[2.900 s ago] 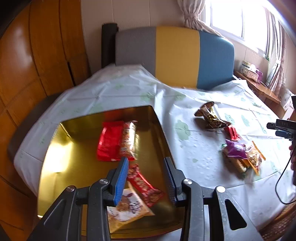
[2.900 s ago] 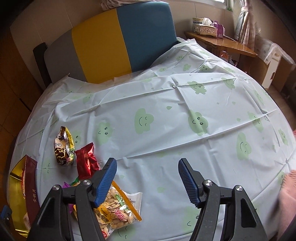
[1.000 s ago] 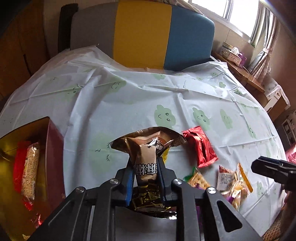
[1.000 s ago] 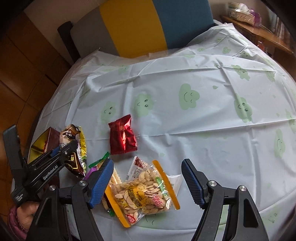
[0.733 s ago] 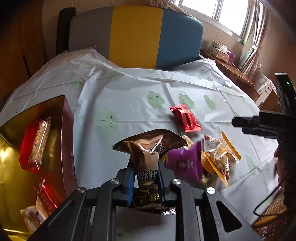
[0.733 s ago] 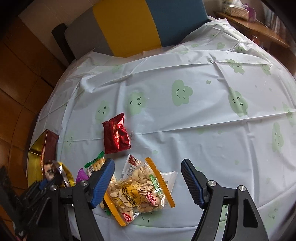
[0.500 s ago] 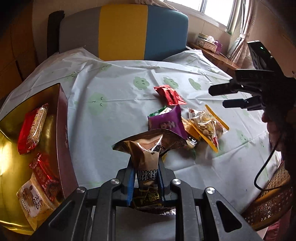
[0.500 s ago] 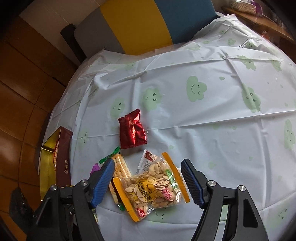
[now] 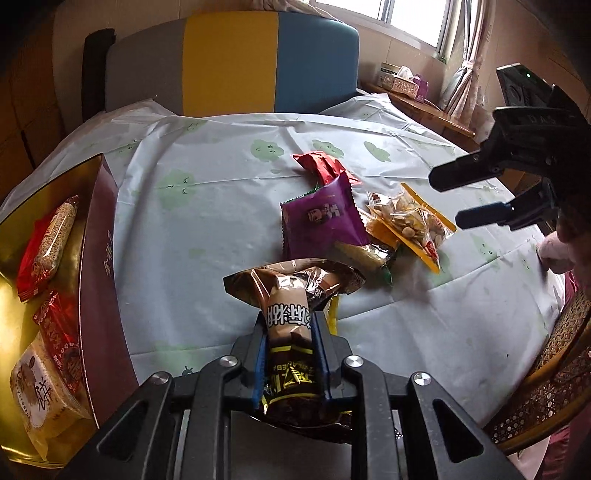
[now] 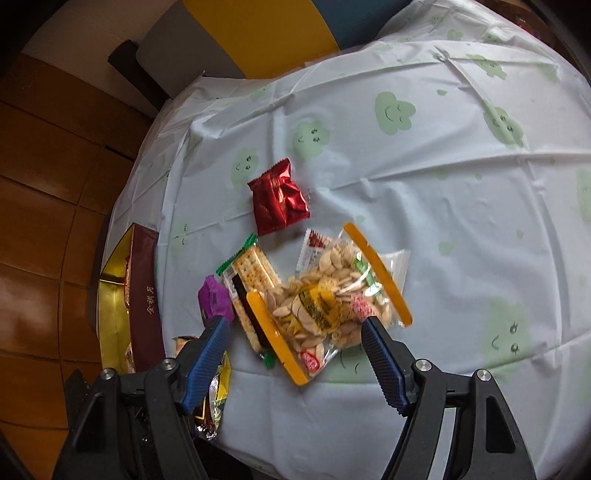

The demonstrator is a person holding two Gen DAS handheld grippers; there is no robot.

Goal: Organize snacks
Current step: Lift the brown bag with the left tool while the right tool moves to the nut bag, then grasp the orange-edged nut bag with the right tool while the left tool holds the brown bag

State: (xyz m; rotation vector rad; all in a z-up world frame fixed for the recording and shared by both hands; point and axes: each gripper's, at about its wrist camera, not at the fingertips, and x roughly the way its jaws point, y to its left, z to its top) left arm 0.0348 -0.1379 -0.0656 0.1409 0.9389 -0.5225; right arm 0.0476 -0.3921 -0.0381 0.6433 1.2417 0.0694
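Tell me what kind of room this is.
Most likely a home dining or living room. A round table under a cloud-print plastic tablecloth holds loose snacks, a grey, yellow and blue upholstered seat back stands behind it, and a curtained window sits above a wooden side shelf with a tissue box.

Left wrist view: low over the tabletop (image 9: pixel 221 206), facing the far chair. Right wrist view: higher, tilted down. Shared: seed bag (image 9: pixel 410 221) (image 10: pixel 332 295), frame centre.

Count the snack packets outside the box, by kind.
Red foil packet: 1
Purple packet: 1
Cracker pack: 1
Seed bag: 1
White-and-red sachet: 1
Brown packet, in the left gripper: 1
Total: 6
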